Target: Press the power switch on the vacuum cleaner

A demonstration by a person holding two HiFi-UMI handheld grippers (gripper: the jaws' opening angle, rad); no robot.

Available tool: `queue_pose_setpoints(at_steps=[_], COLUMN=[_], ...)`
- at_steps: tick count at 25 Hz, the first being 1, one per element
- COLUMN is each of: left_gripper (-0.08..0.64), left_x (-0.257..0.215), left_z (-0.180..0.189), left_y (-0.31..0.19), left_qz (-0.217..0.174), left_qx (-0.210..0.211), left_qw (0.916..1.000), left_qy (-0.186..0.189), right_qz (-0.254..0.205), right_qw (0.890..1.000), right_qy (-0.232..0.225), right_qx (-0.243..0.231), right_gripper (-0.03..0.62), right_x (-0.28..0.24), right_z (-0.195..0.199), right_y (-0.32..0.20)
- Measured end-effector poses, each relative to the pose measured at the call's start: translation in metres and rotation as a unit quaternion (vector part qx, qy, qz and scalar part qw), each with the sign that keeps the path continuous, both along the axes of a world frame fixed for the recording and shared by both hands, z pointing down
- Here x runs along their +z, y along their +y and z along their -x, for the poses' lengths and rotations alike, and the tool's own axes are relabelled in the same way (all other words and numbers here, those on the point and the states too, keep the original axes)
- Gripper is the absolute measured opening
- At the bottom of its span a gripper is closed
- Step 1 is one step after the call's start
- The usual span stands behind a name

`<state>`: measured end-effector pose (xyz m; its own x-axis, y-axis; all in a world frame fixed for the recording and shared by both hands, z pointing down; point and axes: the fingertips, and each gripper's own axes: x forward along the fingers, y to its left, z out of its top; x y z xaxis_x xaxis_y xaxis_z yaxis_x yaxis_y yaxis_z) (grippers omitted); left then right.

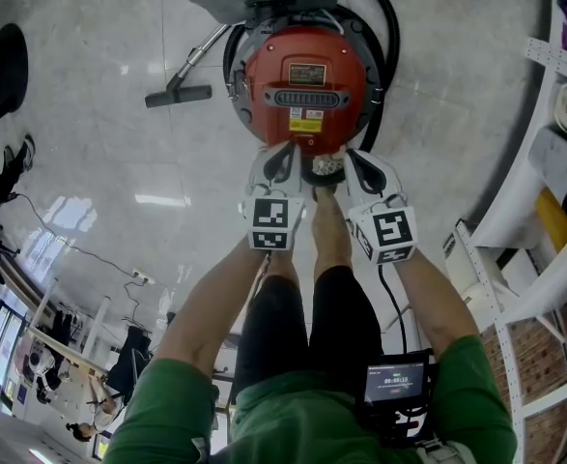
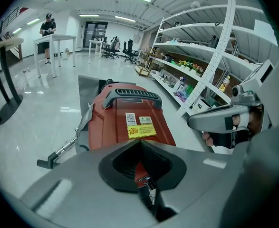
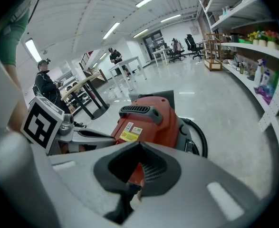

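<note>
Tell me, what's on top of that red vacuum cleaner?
A dark carry handle and a yellow sticker sit on the vacuum cleaner. The left gripper and right gripper cover its near edge, hiding whatever lies there.

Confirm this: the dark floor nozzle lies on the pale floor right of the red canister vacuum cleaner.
Wrong side. The head view shows the dark floor nozzle lying on the pale floor left of the red canister vacuum cleaner.
</note>
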<state>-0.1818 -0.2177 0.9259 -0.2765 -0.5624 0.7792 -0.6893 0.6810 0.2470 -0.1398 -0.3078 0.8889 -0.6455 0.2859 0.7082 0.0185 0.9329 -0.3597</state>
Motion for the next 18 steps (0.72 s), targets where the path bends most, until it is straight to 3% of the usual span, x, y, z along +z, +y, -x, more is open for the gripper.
queue_pose_setpoints(at_steps=[6,18], left_gripper=[0.009,0.009], left_x=[0.0048,0.0045], left_z=[0.0018,0.001], left_y=[0.0024,0.0018], left_qz=[0.012,0.009], left_qx=[-0.003,0.007], left_qw=[0.9998,0.9999], left_qy=[0.018,0.009], right_qz=[0.001,-0.003], right_qw=[1.0,1.0], right_qy=[0.002,0.003], right_qx=[0.0,0.0], right_gripper=[0.0,0.0], right_x=[-0.0005,0.0001], right_z=[-0.0009,-0.0031], right_y=[-0.0007,-0.0061])
